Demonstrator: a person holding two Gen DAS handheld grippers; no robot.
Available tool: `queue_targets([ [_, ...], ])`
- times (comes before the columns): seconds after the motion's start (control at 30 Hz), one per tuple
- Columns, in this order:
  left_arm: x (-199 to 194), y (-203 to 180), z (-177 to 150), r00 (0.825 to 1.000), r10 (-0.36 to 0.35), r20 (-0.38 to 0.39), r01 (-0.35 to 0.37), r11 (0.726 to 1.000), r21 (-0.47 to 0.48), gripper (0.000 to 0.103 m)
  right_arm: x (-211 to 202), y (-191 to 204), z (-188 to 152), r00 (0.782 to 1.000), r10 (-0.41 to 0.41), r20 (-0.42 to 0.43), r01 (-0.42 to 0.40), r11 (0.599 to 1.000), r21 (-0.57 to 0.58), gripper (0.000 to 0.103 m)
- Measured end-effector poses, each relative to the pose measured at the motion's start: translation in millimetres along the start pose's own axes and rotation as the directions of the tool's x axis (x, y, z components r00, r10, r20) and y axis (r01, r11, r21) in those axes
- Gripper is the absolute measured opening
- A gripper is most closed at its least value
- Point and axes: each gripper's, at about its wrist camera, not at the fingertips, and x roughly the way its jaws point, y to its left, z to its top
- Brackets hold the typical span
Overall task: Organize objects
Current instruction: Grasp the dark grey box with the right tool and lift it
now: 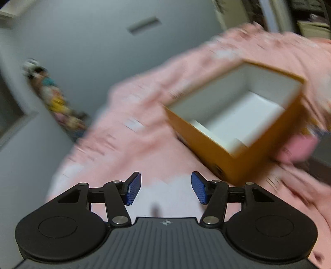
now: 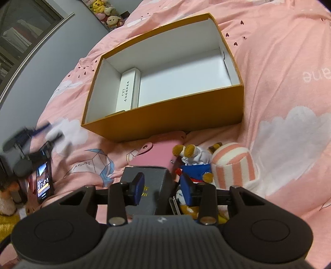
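Note:
An open orange box (image 2: 165,115) with a white inside lies on the pink bedspread; a long white carton (image 2: 127,93) lies at its left end. The box also shows, blurred, in the left wrist view (image 1: 233,128). In front of it lie a pink case (image 2: 157,155), a dark grey box (image 2: 149,186), a small plush toy in blue (image 2: 194,163) and a pink-striped plush (image 2: 233,165). My right gripper (image 2: 162,189) is open, its jaws astride the dark grey box's near right corner. My left gripper (image 1: 166,188) is open and empty over the bedspread, left of the orange box; it also shows blurred in the right wrist view (image 2: 31,144).
A phone (image 2: 43,182) with a lit screen sits at the left by the left gripper. Plush toys (image 2: 105,12) are piled at the bed's far edge by a grey wall. The pink bedspread (image 2: 289,82) stretches to the right of the box.

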Motion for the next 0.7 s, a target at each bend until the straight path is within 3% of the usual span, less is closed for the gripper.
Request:
queue_targets([
  [0.13, -14.6, 2.1, 22.2, 0.997, -0.077, 0.031, 0.078, 0.996, -0.043, 0.066, 3.9, 1.2, -0.1, 1.000, 0.009, -0.017, -0.009, 1.000, 0.006, 0.042],
  [0.27, -22.9, -10.8, 29.0, 0.985, -0.171, 0.010, 0.171, 0.982, -0.077, 0.066, 13.1, -2.4, -0.3, 0.997, 0.059, -0.057, -0.057, 0.997, 0.046, 0.047],
  [0.3, -24.0, -13.1, 29.3, 0.981, -0.192, 0.001, 0.192, 0.977, -0.090, 0.066, 16.1, -3.8, -0.8, 0.995, 0.073, -0.068, -0.069, 0.996, 0.059, 0.052],
  [0.43, -26.3, -22.4, 29.4, 0.955, -0.292, -0.043, 0.283, 0.948, -0.143, 0.066, 31.4, -11.6, -2.9, 0.987, 0.113, -0.119, -0.099, 0.988, 0.121, 0.053],
  [0.7, -22.0, -36.8, 33.0, 0.930, -0.356, -0.085, 0.337, 0.923, -0.184, 0.066, 64.3, -24.4, -9.8, 0.960, 0.207, -0.189, -0.159, 0.957, 0.241, 0.059],
])
